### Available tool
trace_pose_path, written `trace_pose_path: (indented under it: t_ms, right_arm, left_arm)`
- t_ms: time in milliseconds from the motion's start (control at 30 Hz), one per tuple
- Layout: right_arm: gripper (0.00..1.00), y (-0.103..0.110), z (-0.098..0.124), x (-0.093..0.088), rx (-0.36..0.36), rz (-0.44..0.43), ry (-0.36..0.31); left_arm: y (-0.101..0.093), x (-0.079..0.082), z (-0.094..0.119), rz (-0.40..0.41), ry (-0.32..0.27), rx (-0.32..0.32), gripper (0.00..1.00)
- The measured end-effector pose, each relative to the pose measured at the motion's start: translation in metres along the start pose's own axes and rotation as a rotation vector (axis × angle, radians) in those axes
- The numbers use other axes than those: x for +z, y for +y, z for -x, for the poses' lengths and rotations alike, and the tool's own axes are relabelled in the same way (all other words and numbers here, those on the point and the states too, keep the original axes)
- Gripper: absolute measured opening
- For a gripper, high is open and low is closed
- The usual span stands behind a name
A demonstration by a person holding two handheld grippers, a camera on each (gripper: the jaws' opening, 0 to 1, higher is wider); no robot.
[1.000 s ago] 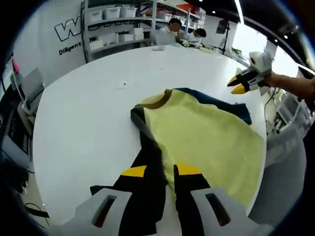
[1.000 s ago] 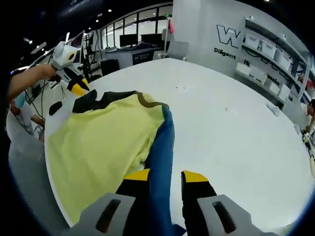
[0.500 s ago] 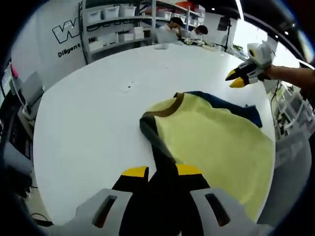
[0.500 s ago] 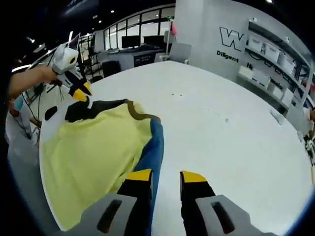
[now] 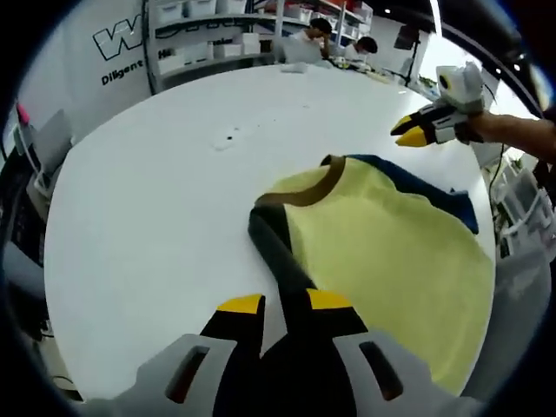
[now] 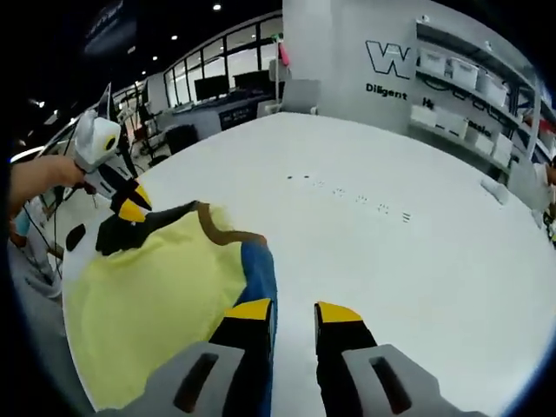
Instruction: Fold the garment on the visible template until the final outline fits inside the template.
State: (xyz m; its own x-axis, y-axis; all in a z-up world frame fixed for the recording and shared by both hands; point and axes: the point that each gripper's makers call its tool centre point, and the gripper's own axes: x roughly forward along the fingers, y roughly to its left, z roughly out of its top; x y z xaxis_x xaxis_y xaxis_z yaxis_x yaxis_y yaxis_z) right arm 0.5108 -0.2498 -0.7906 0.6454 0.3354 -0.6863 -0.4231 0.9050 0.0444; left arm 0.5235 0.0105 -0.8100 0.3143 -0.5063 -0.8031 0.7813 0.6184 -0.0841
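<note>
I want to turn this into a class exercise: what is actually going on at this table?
A person holding a claw in each hand is working a yellow garment spread on a white table. The left claw has the garment's dark sleeve running between its jaws. The right claw hovers open beside the blue sleeve. The garment lies mostly flat, and no fold is finished.

One garment (image 5: 382, 243), yellow-bodied, with two sleeves: one black (image 5: 278, 252) and one blue (image 5: 417, 178). One round white table (image 5: 148, 200). Two hand-held grippers: the left gripper (image 5: 282, 304) and the right gripper (image 6: 294, 311), each with two yellow-tipped jaws. Two seated persons (image 5: 334, 48) at the far side. One shelving unit (image 5: 217, 39) holding several white bins, too small to count exactly.
</note>
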Motion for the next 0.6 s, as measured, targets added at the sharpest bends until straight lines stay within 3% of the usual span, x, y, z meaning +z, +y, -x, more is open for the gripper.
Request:
trace_pose_path:
  t_ms: [233, 500, 600]
  right_arm:
    - [0.13, 0.013, -0.022, 0.003, 0.047, -0.008, 0.035]
    - [0.13, 0.024, -0.045, -0.012, 0.081, -0.047, 0.107]
    - [0.01, 0.028, -0.049, -0.019, 0.095, -0.070, 0.132]
  left_arm:
    - [0.001, -0.004, -0.010, -0.002, 0.026, -0.021, 0.19]
    - [0.002, -0.014, -0.019, -0.010, 0.064, -0.040, 0.06]
    - [0.004, -0.018, -0.021, -0.014, 0.083, -0.044, 0.05]
